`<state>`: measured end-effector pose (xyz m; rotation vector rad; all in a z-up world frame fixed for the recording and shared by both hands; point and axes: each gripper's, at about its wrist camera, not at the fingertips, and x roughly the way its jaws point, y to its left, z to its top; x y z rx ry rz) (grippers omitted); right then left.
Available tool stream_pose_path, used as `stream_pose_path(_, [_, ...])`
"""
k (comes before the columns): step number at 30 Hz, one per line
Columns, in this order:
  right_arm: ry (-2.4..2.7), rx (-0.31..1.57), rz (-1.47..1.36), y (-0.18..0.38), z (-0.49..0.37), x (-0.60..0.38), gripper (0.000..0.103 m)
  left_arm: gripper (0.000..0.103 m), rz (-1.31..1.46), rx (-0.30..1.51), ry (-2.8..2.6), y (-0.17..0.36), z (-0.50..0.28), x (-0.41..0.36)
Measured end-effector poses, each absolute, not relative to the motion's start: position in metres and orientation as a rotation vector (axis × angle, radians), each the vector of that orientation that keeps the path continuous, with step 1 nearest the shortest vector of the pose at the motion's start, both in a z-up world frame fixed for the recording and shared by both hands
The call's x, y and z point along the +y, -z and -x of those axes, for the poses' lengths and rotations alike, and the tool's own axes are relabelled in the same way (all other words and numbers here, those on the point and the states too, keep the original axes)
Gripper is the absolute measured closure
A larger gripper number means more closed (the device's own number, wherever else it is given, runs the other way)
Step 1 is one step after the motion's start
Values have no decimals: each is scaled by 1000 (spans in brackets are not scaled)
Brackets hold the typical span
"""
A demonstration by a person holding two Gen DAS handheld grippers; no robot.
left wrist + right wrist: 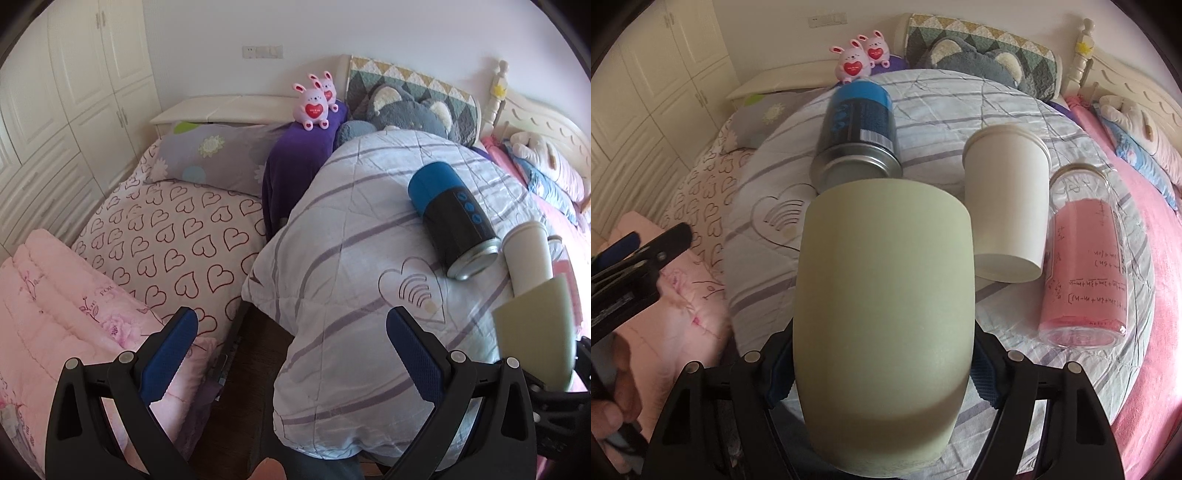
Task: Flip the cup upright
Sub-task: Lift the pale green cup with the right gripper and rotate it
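A pale green cup fills the middle of the right wrist view. My right gripper is shut on the cup, its blue pads pressing both sides; the cup's flat end points away from me over the striped quilt. The same cup shows at the right edge of the left wrist view, held above the quilt. My left gripper is open and empty, hanging over the gap between the quilt and the heart-print bedding. It also shows at the left edge of the right wrist view.
On the striped quilt lie a blue and black can, a white paper cup and a clear jar with pink contents. The can and white cup show in the left view. Pillows, plush toys and headboard are behind.
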<state>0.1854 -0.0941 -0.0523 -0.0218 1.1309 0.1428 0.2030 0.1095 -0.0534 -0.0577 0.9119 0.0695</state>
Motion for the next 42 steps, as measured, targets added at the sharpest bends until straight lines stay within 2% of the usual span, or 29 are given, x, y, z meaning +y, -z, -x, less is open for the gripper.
stream_pose_path(9, [-196, 1019, 19, -3, -207, -98, 26, 0, 63, 843, -63, 19, -231, 101])
stream_pose_path(17, [-141, 956, 28, -26, -279, -132, 26, 0, 65, 782, -49, -12, -282, 70])
stream_pose_path(30, [-146, 1121, 35, 18, -431, -191, 26, 0, 21, 799, -32, -9, -380, 6])
stream_pose_path(42, [-94, 1244, -14, 68, -472, -216, 25, 0, 3, 834, -30, 4, -396, -14])
